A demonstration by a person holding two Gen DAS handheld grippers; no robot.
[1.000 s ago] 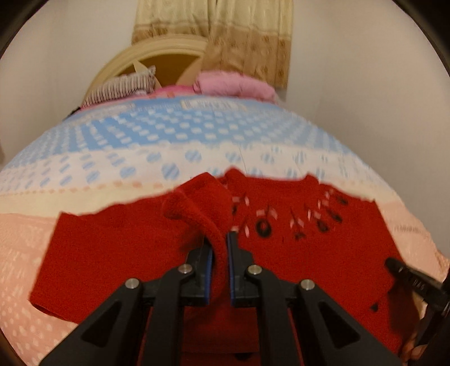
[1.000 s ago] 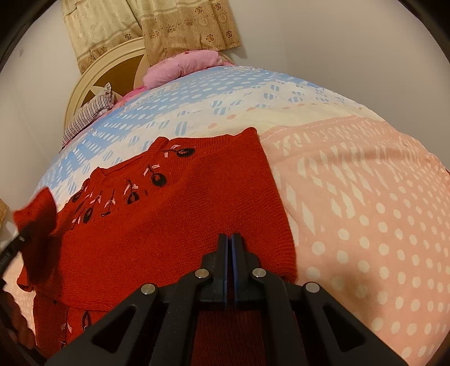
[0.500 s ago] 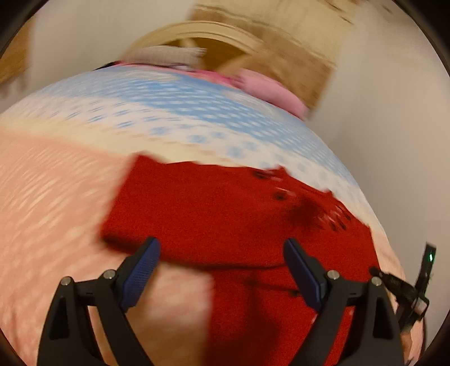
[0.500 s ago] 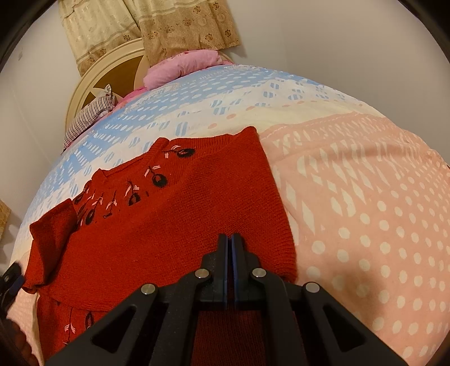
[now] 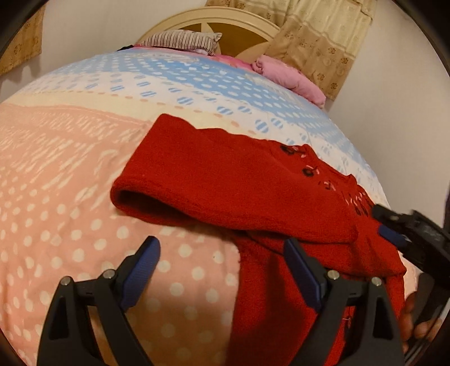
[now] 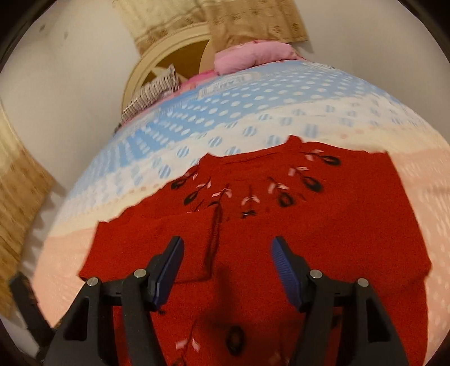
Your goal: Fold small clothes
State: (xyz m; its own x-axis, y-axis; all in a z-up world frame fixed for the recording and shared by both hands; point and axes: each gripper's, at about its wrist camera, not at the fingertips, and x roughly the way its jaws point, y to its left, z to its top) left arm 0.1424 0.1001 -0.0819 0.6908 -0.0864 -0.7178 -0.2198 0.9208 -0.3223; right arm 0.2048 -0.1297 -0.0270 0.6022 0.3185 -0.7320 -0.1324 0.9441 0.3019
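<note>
One red knitted sweater (image 5: pixel 239 183) lies on the bed, across the line where the pink part of the bedspread (image 5: pixel 56 211) meets the cream and blue part. Dark cherry motifs with pink leaves run below its neckline. One sleeve (image 5: pixel 168 180) is spread sideways with its cuff opening facing the left wrist camera; in the right wrist view the other sleeve (image 6: pixel 157 242) lies folded over the sweater's front.

Two grippers. Left gripper (image 5: pixel 222 270): jaws wide apart, nothing between the pads; one finger is over bare bedspread, the other over the sweater's lower part. Right gripper (image 6: pixel 226 267): jaws opening, hovering above the sweater front, no cloth pinched between the pads. In the left wrist view the right gripper shows at the picture's right edge, with part of one hand (image 5: pixel 416 323) below it.

Two pillows at the head of the bed: one striped pillow (image 5: pixel 182 42), one pink pillow (image 5: pixel 289 76). One cream arched headboard (image 5: pixel 213 22) behind them.

Surface: one bedspread in bands, pink with white dots nearest, then cream, then blue with white dots. Room: plain pale walls; beige patterned curtain (image 5: pixel 317 42) beside the headboard, and another curtain edge at the far left of both views.
</note>
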